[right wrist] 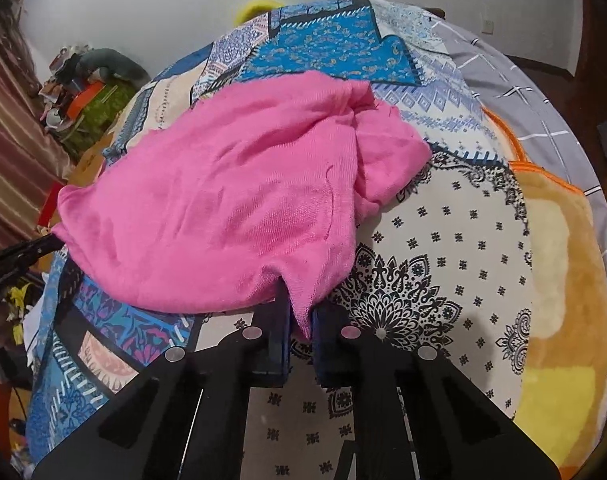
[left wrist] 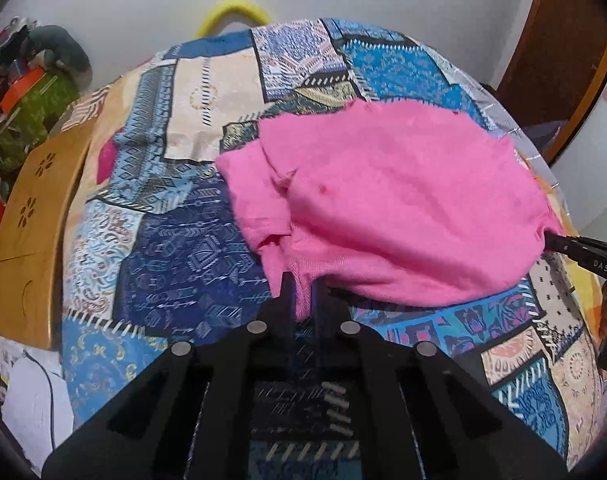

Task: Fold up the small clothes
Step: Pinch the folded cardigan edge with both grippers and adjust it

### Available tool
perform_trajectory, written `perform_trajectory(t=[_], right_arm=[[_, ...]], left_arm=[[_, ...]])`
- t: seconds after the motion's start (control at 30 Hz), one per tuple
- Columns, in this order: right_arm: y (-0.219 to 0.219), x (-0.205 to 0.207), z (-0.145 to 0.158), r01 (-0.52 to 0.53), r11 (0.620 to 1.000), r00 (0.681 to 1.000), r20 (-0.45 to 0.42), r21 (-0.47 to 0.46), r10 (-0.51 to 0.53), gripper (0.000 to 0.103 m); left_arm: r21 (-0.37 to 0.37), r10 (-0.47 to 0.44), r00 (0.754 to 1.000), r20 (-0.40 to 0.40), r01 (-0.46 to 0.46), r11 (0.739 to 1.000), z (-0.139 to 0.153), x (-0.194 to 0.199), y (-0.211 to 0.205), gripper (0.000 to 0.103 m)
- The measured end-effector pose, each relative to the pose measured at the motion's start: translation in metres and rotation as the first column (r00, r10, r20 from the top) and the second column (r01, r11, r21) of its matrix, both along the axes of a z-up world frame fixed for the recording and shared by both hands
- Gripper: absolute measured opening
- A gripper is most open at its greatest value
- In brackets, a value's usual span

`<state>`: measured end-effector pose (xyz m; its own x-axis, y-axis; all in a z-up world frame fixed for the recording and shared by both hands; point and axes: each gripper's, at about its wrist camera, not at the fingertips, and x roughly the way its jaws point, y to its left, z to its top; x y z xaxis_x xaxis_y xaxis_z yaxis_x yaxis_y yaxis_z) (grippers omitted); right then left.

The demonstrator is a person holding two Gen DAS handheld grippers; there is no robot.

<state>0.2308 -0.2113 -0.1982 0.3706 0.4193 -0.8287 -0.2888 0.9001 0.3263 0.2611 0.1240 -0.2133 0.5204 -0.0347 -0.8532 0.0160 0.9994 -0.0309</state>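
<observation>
A small pink knit garment (left wrist: 387,204) lies spread on a patchwork bedspread (left wrist: 175,248), its near edge lifted off the cloth. My left gripper (left wrist: 302,294) is shut on the garment's near left corner, with pink fabric pinched between the black fingers. In the right wrist view the same pink garment (right wrist: 231,200) fills the middle, and my right gripper (right wrist: 301,316) is shut on its near right corner. The right gripper also shows in the left wrist view as a black tip (left wrist: 563,242) at the garment's right edge. A sleeve bunches at the garment's far right (right wrist: 387,152).
The patterned bedspread (right wrist: 443,248) covers the bed. An orange-edged yellow blanket (right wrist: 559,280) and a grey checked sheet (right wrist: 523,92) lie to the right. A wooden panel (left wrist: 35,232) and a cluttered pile (left wrist: 27,92) stand to the left. A yellow hoop (left wrist: 233,12) rests against the white wall.
</observation>
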Motion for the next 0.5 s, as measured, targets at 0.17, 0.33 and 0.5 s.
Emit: perform_trajectory(t=[0.17,0.33,0.5], right_arm=[[-0.003,-0.004,0.009,0.005,1.000,1.000,0.017,0.008,-0.005,0.007],[-0.004,-0.009,0.014,0.001,1.000,1.000,0.030,0.001,-0.001,0.007],[-0.009,-0.010,0.010,0.012,1.000,1.000,0.020,-0.008,-0.011,0.007]], left_arm=[[-0.002,0.009,1.000,0.006,-0.009,1.000,0.005,-0.014,0.006,0.005],[-0.009,0.018,1.000,-0.024,-0.018,1.000,-0.006,-0.024,0.010,0.005],[-0.012,0.013,0.997,-0.070,-0.014,1.000,-0.020,-0.032,0.010,0.000]])
